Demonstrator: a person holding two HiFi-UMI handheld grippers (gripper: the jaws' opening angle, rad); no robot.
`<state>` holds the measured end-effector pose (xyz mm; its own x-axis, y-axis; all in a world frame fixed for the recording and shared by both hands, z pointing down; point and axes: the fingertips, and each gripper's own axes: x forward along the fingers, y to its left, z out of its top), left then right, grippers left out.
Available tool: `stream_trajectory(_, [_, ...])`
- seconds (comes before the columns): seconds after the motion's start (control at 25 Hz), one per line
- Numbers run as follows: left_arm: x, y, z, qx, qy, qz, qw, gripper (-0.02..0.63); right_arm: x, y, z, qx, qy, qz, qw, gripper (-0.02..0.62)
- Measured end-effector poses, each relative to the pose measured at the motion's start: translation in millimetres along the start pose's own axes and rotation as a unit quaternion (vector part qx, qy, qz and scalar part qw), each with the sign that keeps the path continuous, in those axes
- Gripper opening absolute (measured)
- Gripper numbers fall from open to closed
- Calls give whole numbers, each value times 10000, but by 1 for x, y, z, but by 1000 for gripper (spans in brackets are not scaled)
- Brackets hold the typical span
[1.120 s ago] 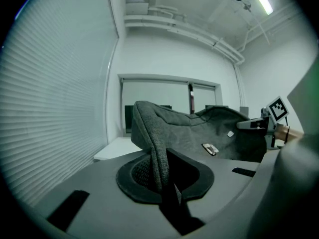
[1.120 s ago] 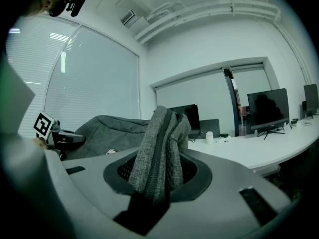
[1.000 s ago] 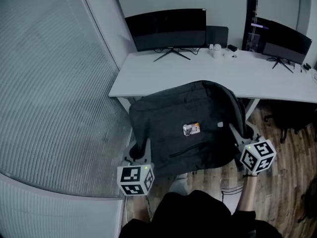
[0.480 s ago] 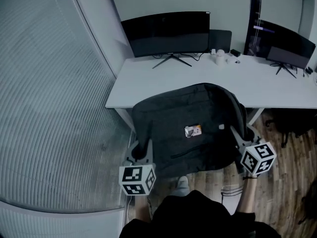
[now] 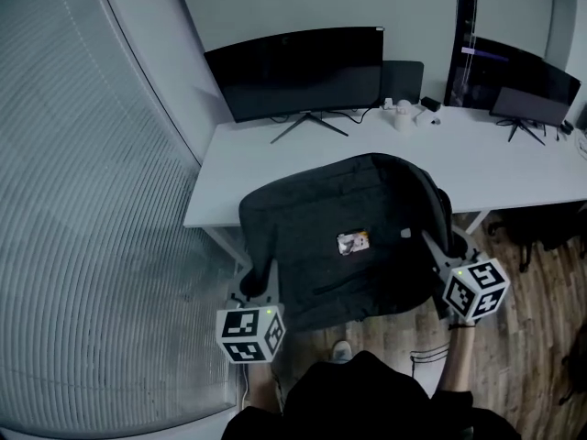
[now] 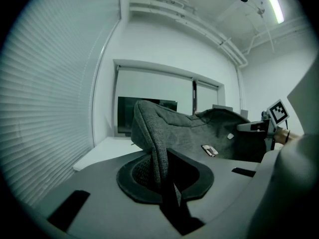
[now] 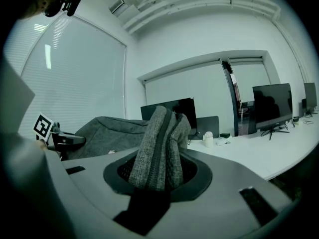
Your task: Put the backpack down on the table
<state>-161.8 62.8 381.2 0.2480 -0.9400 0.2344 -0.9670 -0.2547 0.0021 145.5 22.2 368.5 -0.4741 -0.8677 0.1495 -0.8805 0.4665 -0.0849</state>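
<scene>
A dark grey backpack (image 5: 344, 236) hangs flat between my two grippers, its far part over the near edge of the white table (image 5: 275, 168). A small tag (image 5: 353, 242) shows on its upper face. My left gripper (image 5: 266, 280) is shut on the backpack's left edge, a thin fold of grey fabric (image 6: 153, 151) between its jaws. On the other side, my right gripper (image 5: 438, 253) is shut on the right edge, where a thick bunch of fabric (image 7: 160, 151) fills the jaws. Each gripper's marker cube (image 5: 249, 334) is visible near the person's body.
On the table stand a wide dark monitor (image 5: 293, 71), a second monitor (image 5: 527, 94) at the right, and small white items (image 5: 404, 115) between them. Window blinds (image 5: 83, 200) curve along the left. Wooden floor (image 5: 523, 337) lies below at the right.
Both grippers have carried the backpack forward toward the table; its far part now overlaps the table's near edge more. Both grips are unchanged.
</scene>
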Motion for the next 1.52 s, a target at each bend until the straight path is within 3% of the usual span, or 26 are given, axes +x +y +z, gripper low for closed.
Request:
stream_trajectory(0.32, [54,29,10,43,28,-188,9998,44,50,-13,5,98,-2,-146,9998,115])
stream_trajectory(0.92, [104,53,45,-13,-37,-331,9994,44,99,-31,36,193,-114,-110,9997,115])
stream_trajectory(1.12, [126,56,53,-8,-103,-306,9995,44,121,-46,44,174,-141,-62,9997,115])
stream_trajectory(1.32, [179,71,69,-35,-51,-243,9997,44,176,-76,57,194,-78,-9,9998,115])
stream_trajectory(1.52, [182,71,79,-35,-83,-41,10000,44,190,-83,68,182,-87,187,9996,115])
